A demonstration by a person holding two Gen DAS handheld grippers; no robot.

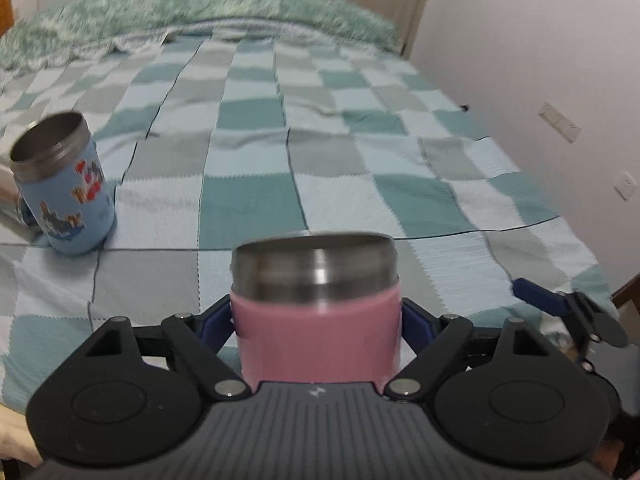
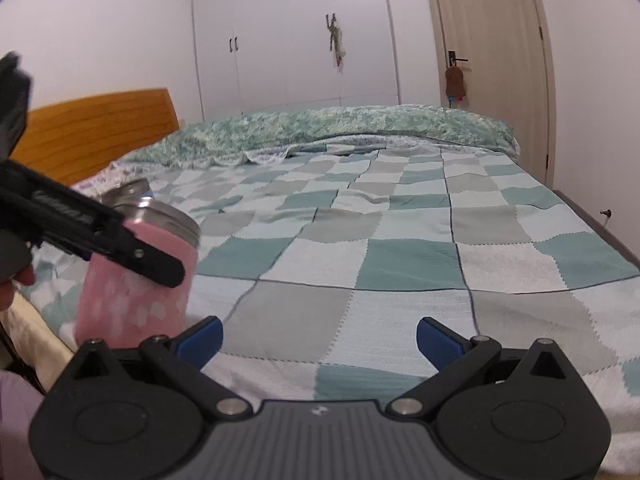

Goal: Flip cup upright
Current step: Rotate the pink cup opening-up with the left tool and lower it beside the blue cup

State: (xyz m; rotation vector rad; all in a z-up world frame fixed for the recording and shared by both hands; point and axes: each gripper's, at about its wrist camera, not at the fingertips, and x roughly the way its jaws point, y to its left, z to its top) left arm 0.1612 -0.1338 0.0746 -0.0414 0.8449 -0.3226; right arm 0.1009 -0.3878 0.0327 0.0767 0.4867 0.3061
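Pink cup (image 1: 316, 320) in left tool (image 1: 318, 322)

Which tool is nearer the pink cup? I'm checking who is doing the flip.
Left. The left tool is closed around the pink cup, gripping its sides. The right tool sits open and empty to the cup's right, apart from it, over the checkered blanket.

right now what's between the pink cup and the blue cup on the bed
Nothing but bare checkered blanket lies between the pink cup, held in the left tool, and the blue cup, as the left wrist view shows.
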